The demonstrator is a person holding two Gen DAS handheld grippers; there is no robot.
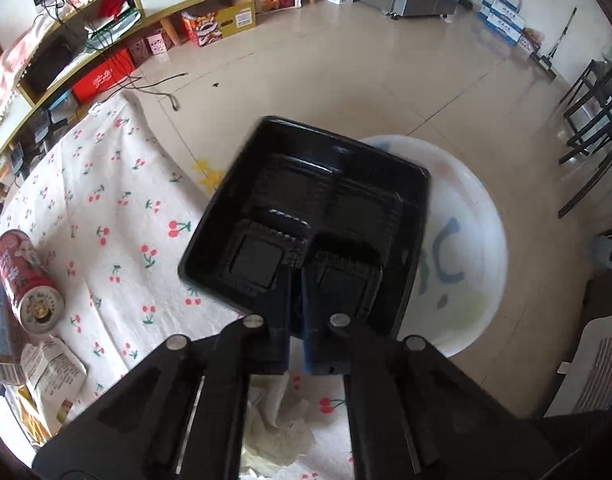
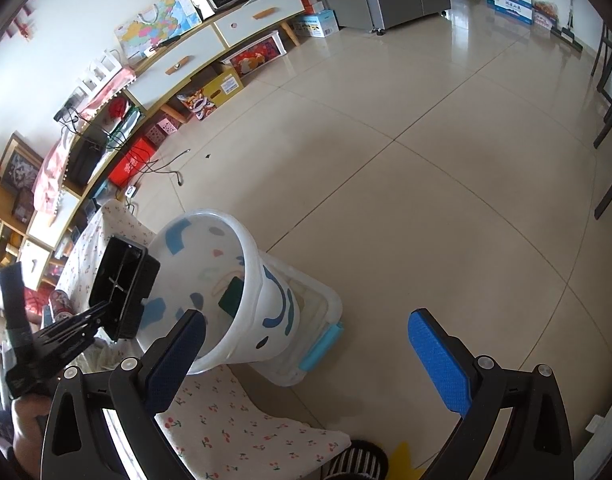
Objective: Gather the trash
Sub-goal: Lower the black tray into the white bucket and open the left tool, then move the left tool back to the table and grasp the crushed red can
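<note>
My left gripper point(image 1: 296, 312) is shut on the near rim of a black compartment tray point(image 1: 306, 216), which hangs tilted off the table's edge and over the rim of a white patterned bucket point(image 1: 465, 248). In the right wrist view the same tray point(image 2: 122, 280) stands almost on edge at the mouth of the bucket point(image 2: 246, 264), held by the left gripper point(image 2: 106, 318). A green item point(image 2: 230, 298) lies inside the bucket. My right gripper point(image 2: 306, 320) is open and holds nothing, above the table corner next to the bucket.
On the cherry-print tablecloth point(image 1: 118, 208) lie a red can point(image 1: 28, 280), a crushed carton point(image 1: 52, 376) and crumpled tissue point(image 1: 274, 420). A clear storage bin with a blue latch point(image 2: 321, 344) stands against the bucket. Dark chairs point(image 1: 593, 132) stand at the right, a low cabinet point(image 2: 194, 56) along the far wall.
</note>
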